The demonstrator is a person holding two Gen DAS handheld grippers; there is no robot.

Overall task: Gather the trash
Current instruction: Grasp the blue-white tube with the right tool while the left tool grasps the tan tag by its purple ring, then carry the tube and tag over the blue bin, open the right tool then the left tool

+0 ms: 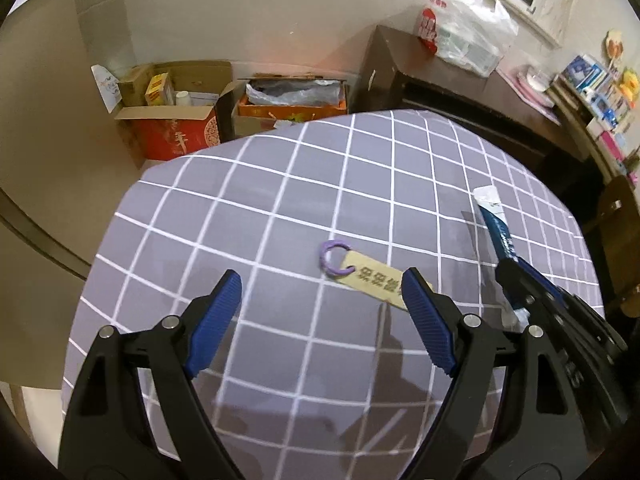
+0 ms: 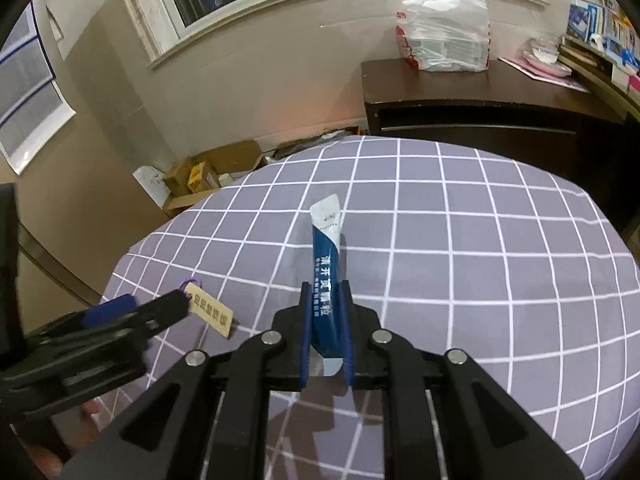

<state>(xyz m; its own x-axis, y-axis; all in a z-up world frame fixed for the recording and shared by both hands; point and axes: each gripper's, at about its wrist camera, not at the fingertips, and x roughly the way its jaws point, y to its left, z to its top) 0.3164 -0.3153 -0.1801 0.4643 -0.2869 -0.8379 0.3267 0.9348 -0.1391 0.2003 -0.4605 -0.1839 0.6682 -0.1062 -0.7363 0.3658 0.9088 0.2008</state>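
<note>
A blue-and-white sachet (image 2: 328, 280) stands tilted up between the pads of my right gripper (image 2: 325, 286), which is shut on its lower half above the purple checked tablecloth (image 2: 480, 260). In the left wrist view the same sachet (image 1: 494, 220) sticks out of the right gripper (image 1: 506, 266) at the right. A beige wooden tag (image 1: 376, 282) with a purple ring (image 1: 334, 260) lies flat on the cloth (image 1: 280, 200). My left gripper (image 1: 323, 276) hangs open just over it, its right fingertip over the tag's near end. The right wrist view shows the tag (image 2: 210, 312) beside the left gripper (image 2: 152, 306).
Open cardboard boxes (image 1: 172, 120) sit on the floor beyond the table's far edge. A dark wooden desk (image 2: 460, 96) stands behind, with a white plastic bag (image 2: 448, 32) on it and a cluttered shelf (image 2: 600, 28) to its right. A wooden chair (image 1: 618, 240) is at the table's right.
</note>
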